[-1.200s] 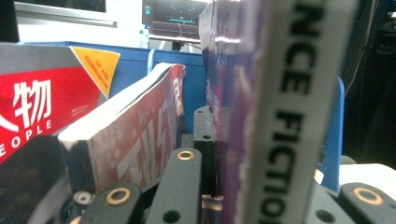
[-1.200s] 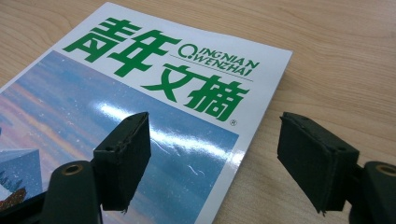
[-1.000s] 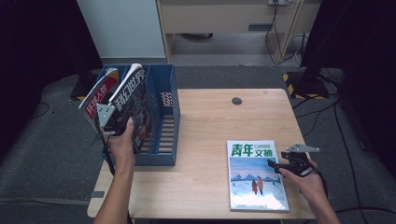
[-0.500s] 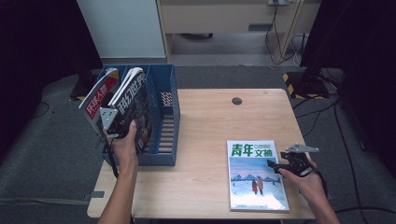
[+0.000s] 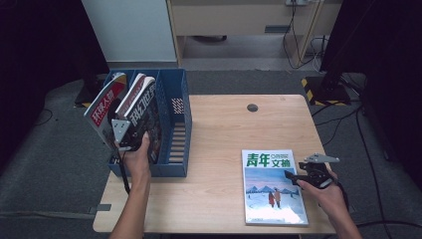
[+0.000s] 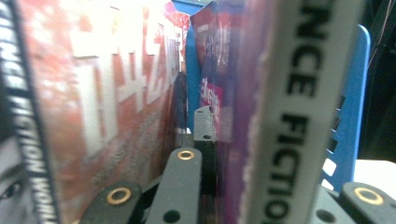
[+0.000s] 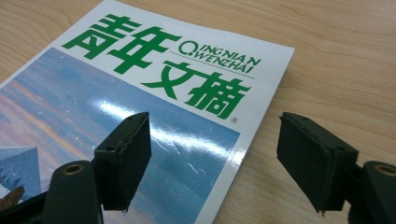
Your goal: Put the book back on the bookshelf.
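My left gripper [image 5: 130,138] is shut on the lower edge of a magazine [image 5: 144,105] with a white spine that stands tilted in the blue file rack [image 5: 177,127]. In the left gripper view the spine [image 6: 292,116] reads "FICTION", and my jaw runs up along its purple cover. A red-covered magazine [image 5: 102,107] leans in the slot to its left. My right gripper [image 5: 294,175] is open, low over the right edge of a magazine with green characters and a snowy scene [image 5: 268,191] lying flat on the table. One pad [image 7: 125,156] hangs over the cover, the other over bare wood.
The wooden table [image 5: 224,129] has a round cable hole [image 5: 252,107] near its far edge. The rack's right slots hold nothing. Grey carpet, cables and a dark stand base [image 5: 328,87] surround the table.
My left hand has sunk a little, lowering the held magazine deeper into the rack. The right hand has not moved.
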Demonstrator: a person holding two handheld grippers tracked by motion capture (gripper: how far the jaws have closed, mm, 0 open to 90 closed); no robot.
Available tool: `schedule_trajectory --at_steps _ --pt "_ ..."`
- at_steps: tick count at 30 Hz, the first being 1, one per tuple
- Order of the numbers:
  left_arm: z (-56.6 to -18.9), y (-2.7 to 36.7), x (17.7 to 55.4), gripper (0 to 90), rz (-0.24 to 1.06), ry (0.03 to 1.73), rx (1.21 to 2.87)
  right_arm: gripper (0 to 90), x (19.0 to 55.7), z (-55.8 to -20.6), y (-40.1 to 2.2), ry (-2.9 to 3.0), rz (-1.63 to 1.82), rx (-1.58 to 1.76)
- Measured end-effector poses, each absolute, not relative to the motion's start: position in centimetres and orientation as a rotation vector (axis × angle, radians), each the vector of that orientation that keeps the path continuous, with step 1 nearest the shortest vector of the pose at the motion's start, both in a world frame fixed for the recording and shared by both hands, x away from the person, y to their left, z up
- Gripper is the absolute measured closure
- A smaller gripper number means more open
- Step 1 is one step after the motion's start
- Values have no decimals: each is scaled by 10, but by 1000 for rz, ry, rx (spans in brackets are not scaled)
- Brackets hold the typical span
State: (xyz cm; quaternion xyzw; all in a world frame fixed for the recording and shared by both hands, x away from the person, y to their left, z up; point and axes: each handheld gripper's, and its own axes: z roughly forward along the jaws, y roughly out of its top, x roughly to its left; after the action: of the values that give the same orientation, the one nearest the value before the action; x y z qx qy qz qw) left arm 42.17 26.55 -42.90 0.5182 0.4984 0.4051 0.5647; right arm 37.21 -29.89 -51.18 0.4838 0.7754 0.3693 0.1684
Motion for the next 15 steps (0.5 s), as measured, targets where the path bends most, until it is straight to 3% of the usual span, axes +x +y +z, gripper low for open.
schedule_trajectory --at_steps 15 --pt "-427 259 430 822 977 1168 1235 263 372 -513 -299 2207 1044 1378"
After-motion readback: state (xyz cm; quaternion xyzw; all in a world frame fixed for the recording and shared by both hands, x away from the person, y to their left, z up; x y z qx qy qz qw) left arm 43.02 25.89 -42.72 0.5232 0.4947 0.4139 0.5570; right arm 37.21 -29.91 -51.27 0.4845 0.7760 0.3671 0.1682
